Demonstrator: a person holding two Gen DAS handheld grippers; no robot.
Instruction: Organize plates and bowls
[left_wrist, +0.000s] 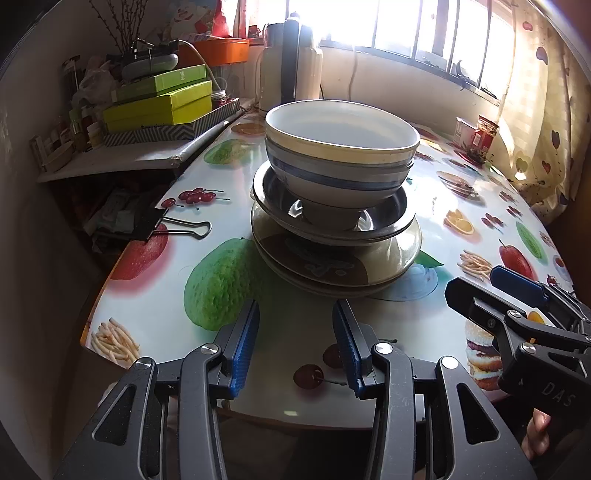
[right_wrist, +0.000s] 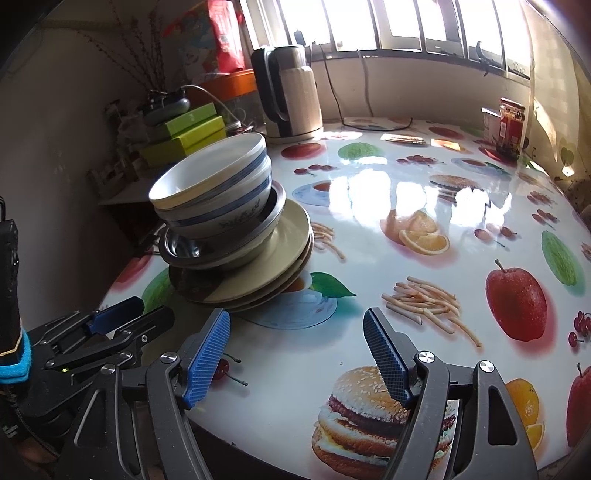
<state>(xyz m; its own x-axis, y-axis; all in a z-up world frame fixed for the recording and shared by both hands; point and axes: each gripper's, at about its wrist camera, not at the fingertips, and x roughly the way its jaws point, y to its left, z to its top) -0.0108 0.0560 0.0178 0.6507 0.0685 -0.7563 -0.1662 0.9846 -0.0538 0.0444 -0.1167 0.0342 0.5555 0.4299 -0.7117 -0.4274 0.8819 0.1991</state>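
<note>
One stack of dishes stands on the fruit-print table (left_wrist: 288, 332). White bowls with blue bands (left_wrist: 340, 155) sit on top, in a steel dish (left_wrist: 391, 218), on beige and brown plates (left_wrist: 332, 262). My left gripper (left_wrist: 295, 314) is open and empty just in front of the plates. My right gripper (right_wrist: 297, 325) is open and empty, to the right of the stack (right_wrist: 229, 206) and near the table's front edge. Each gripper shows in the other's view: the right one (left_wrist: 480, 284) and the left one (right_wrist: 147, 310).
A kettle (right_wrist: 288, 92) stands at the back of the table. Jars (right_wrist: 511, 125) stand at the far right by the curtain. A binder clip (left_wrist: 173, 225) grips the table's left edge. A side shelf holds green boxes (left_wrist: 159, 107) and clutter.
</note>
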